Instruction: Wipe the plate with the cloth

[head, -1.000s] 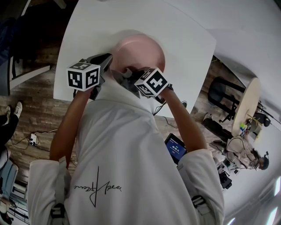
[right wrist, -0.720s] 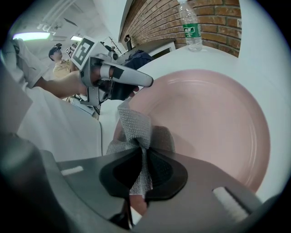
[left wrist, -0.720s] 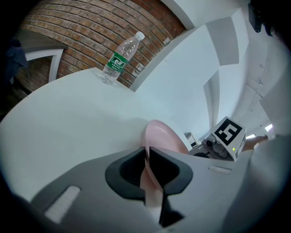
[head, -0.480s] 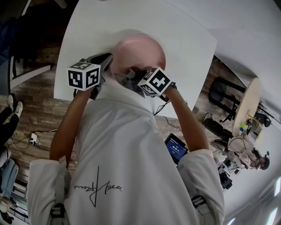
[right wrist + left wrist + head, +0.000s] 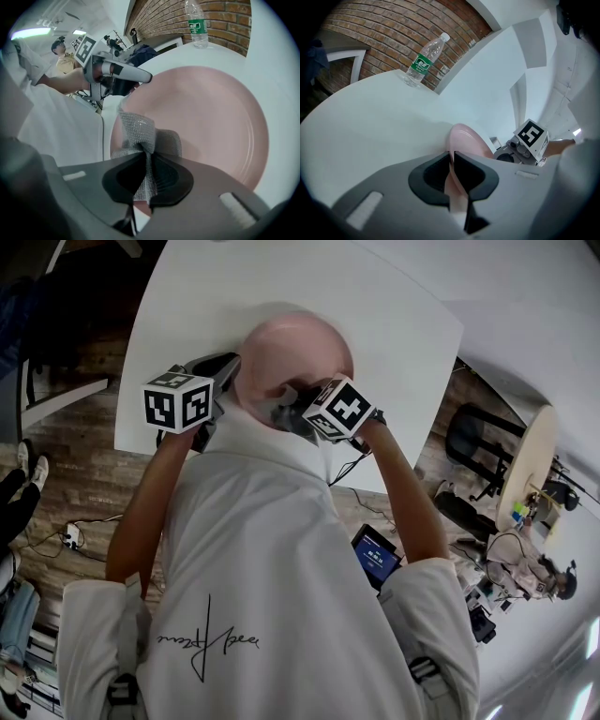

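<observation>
A pink plate is held tilted over the white table. My left gripper is shut on the plate's left rim; in the left gripper view the pink rim runs between the jaws of my left gripper. My right gripper is shut on a grey mesh cloth pressed on the plate's face near its lower left edge. In the right gripper view my right gripper pinches the bunched cloth, and the left gripper shows clamping the rim at upper left.
A water bottle with a green label stands at the table's far side before a brick wall; it also shows as the bottle in the right gripper view. Chairs and a round table stand on the floor at right.
My right gripper with the cloth has slid rightward along the plate's near part. The left gripper and the plate have stayed put.
</observation>
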`<move>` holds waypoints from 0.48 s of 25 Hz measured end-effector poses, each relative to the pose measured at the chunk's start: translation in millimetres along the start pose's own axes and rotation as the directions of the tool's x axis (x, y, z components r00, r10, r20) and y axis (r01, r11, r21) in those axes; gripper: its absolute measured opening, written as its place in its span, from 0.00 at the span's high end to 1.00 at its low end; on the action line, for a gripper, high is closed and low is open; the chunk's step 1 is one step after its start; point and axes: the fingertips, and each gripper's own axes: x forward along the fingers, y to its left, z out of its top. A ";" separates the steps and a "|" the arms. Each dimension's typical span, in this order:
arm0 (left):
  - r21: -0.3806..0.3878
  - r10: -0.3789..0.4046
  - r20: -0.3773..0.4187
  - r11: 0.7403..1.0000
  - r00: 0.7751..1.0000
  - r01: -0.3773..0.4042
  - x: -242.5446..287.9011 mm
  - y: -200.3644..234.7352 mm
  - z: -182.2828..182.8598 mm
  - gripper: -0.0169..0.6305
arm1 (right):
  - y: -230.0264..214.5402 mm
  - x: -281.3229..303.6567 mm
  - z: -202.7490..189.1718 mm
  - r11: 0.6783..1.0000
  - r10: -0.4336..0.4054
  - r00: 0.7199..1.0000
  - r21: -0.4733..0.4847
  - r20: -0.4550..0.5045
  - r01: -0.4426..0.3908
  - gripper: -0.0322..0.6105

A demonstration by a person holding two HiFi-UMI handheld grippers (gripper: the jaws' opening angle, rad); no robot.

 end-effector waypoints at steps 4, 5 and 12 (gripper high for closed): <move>0.000 -0.002 -0.001 1.000 1.000 0.002 0.1 -0.3 -0.3 0.90 | -1.3 -1.0 -2.2 1.000 0.002 1.000 0.004 -0.006 -0.002 0.90; -0.001 -0.002 -0.001 1.000 1.000 0.002 0.0 -0.2 -0.6 0.90 | -1.5 -1.1 -2.9 1.000 0.004 1.000 0.005 -0.008 -0.004 0.90; -0.003 -0.002 0.000 1.000 1.000 0.002 0.5 -0.4 0.4 0.90 | -6.9 -5.3 -11.3 1.000 -0.008 0.999 -0.013 -0.050 0.007 0.90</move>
